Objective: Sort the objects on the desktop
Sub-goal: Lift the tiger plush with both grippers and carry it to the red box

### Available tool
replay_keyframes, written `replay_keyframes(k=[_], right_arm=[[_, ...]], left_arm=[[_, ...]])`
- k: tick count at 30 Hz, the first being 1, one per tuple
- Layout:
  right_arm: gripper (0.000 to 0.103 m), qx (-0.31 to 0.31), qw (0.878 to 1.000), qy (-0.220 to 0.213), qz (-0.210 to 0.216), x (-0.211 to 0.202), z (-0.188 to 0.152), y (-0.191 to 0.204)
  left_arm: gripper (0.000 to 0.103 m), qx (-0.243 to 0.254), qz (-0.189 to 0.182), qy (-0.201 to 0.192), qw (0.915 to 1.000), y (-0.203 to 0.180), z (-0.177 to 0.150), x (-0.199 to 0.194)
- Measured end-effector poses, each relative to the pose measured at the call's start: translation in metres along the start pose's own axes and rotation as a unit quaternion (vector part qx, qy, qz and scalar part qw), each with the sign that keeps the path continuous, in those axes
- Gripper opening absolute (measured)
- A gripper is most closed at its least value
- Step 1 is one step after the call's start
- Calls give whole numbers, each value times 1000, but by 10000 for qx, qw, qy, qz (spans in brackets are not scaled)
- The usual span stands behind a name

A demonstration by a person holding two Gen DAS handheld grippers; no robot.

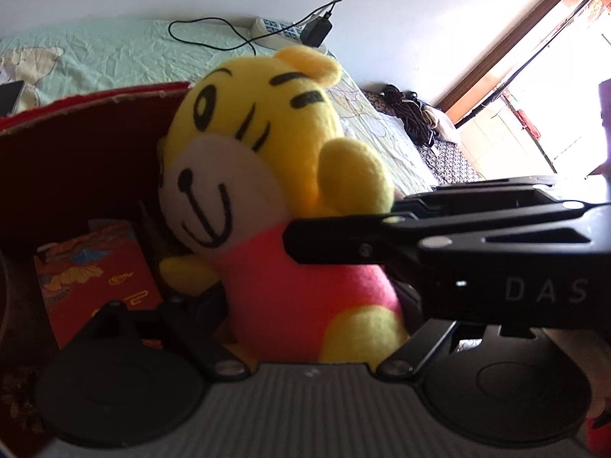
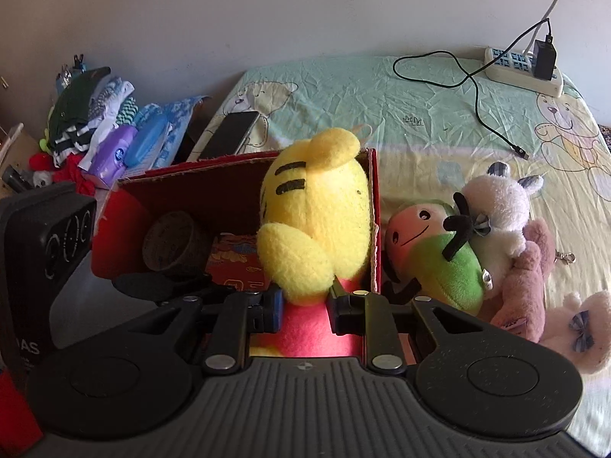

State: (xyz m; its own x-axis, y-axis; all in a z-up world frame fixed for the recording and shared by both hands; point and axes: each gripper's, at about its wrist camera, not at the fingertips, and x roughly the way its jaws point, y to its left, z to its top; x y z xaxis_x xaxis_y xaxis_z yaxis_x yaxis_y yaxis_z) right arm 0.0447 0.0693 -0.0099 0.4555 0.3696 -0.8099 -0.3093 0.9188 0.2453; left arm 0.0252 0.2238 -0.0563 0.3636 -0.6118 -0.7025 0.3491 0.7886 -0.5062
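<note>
Toy: I have the yellow plush tiger in a pink shirt held over the open red cardboard box, against the box's right wall; its head is above the rim.
Right jaws: the right gripper is clamped on the tiger's pink waist, 1 blue-padded finger on each side.
Left jaws: the left gripper sits low in front of the tiger; its near finger lies against the pink body, but I cannot tell whether it pinches or merely brackets.
Axis: the tiger's long axis runs head to feet, roughly upright, head up; its face turns toward the box's left side and the left camera, its back to the right camera.
Handling: I judge it light, soft and squashy, not fragile, fabric giving good grip. The narrow waist is the best hold; the big head would bulge and slip.
Box contents: a dark round tub and a red printed packet lie inside.
Outside box: a green and pink plush and a white plush lie just right of it on the bed.
</note>
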Motion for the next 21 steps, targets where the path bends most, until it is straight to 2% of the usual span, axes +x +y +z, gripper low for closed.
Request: replay_keyframes(k=[3,9,15,21], right_arm=[[24,-69,9998,160,-77,9,4,0],[24,-3,9997,213,-114,18,1,-6],[25,363,9992,-15,148,14,-3,-15],[31,83,9996,-238,-161,9,-6,-4]], left_arm=[[87,-82,-15,55,9999,2,-1,1],[90,16,95,114,9999,0,2,3],[94,30,345,225,9991,-4,3,0],[95,84,472,177,9987,-11,0,-12]])
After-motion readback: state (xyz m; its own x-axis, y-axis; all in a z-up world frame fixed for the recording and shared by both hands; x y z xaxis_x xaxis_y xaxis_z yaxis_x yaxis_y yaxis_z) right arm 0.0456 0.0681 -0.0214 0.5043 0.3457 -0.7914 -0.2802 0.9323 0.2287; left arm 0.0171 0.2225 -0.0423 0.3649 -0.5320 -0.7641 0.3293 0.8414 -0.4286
